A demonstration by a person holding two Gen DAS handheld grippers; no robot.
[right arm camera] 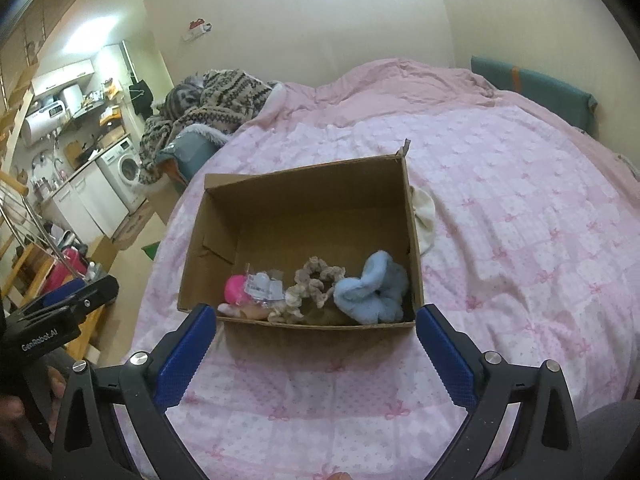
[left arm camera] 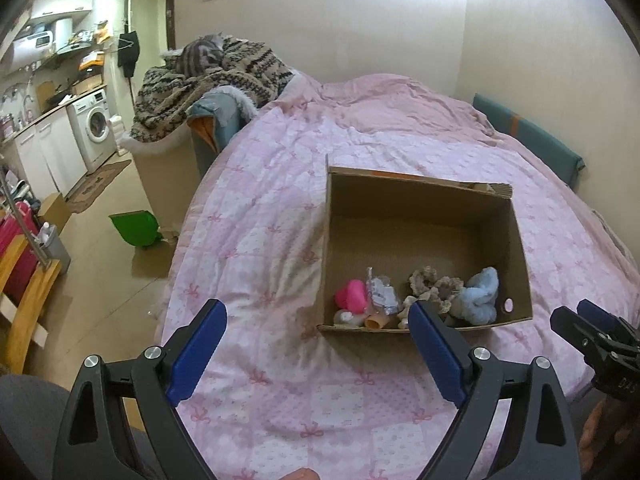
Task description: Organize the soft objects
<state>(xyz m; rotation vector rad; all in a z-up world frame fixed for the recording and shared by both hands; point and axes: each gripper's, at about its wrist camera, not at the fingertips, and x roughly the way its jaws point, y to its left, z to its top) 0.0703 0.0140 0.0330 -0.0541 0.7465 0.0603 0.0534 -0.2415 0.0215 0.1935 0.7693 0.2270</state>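
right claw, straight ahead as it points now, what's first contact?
Likely the near wall of the cardboard box, the open right claw straddling it; bare pink quilt lies before it. Depth is uncertain.

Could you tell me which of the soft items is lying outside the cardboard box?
The cream-white one, on the bedspread against the box's right wall; the blue, beige and pink ones are inside.

Brown box (right arm camera: 304, 208); lt-blue scrunchie (right arm camera: 372, 292); pink-bow quilt (right arm camera: 520, 208).
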